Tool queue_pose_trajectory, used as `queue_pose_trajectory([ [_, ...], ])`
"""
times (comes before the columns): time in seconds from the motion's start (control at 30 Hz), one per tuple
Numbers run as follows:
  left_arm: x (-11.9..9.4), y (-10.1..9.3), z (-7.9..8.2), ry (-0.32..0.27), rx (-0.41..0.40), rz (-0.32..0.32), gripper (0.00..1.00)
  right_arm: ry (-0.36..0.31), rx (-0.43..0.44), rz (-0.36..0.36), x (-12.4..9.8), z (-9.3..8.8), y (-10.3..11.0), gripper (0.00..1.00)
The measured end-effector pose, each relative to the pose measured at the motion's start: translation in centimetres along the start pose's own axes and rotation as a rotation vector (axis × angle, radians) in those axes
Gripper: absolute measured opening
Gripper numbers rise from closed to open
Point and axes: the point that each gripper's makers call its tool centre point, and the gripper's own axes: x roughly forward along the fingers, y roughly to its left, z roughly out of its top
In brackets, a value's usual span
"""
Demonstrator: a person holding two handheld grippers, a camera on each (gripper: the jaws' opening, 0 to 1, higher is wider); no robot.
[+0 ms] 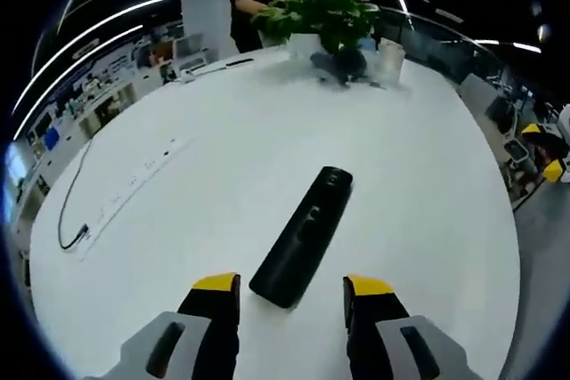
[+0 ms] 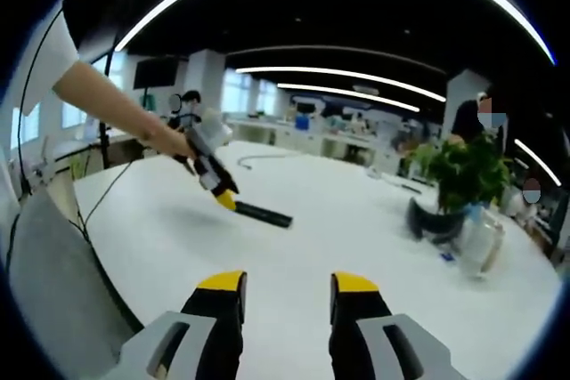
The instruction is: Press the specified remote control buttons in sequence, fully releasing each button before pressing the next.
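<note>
A long black plastic remote control (image 1: 303,235) lies flat on the round white table (image 1: 427,184), well short of the green potted plant (image 1: 325,15) at the far edge. The left gripper (image 1: 292,295) hovers at its near end, yellow-tipped jaws apart and touching nothing. The right gripper (image 2: 288,291) hangs farther back from the remote, jaws also spread, empty.

No writing, label, brand or number can be read on anything here.

The left gripper (image 2: 223,195) is touching the remote control (image 2: 263,214) on the table (image 2: 356,220); the potted plant (image 2: 459,184) is sitting well apart from the remote control.
</note>
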Motion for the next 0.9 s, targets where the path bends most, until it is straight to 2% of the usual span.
queue_pose_trajectory([
  [0.1,0.4,0.0,0.2,0.005,0.005,-0.008,0.39,0.003,-0.001,0.0,0.0,-0.1,0.0,0.34],
  [0.27,1.0,0.3,0.0,0.015,0.009,-0.006,0.39,0.006,-0.002,0.0,0.1,-0.2,-0.2,0.34],
  [0.37,1.4,0.5,-0.5,0.048,0.033,-0.011,0.37,0.008,-0.002,0.003,0.1,-0.3,-0.1,0.34],
  [0.53,1.9,0.5,-0.5,0.068,0.066,-0.016,0.36,0.008,-0.003,0.004,0.2,-0.2,-0.1,0.34],
  [0.6,1.9,0.5,-0.9,0.103,0.133,-0.012,0.34,0.008,-0.001,0.002,0.2,-0.2,-0.1,0.34],
  [0.63,2.1,0.0,-0.1,0.065,0.152,-0.037,0.33,0.008,0.0,0.002,0.1,-0.2,-0.1,0.34],
  [0.67,2.0,0.1,-0.3,0.08,0.145,-0.023,0.32,0.007,0.0,0.002,0.1,-0.2,-0.2,0.34],
  [0.73,2.0,-0.1,-0.2,0.088,0.2,-0.032,0.31,0.01,0.0,0.004,0.1,-0.2,-0.1,0.33],
  [0.8,2.1,-0.3,-0.2,0.094,0.207,-0.039,0.28,0.012,-0.003,0.007,0.1,-0.2,0.0,0.33],
  [0.9,2.1,-1.2,-0.3,0.103,0.265,-0.079,0.25,0.012,-0.003,0.008,0.1,-0.2,0.1,0.32],
])
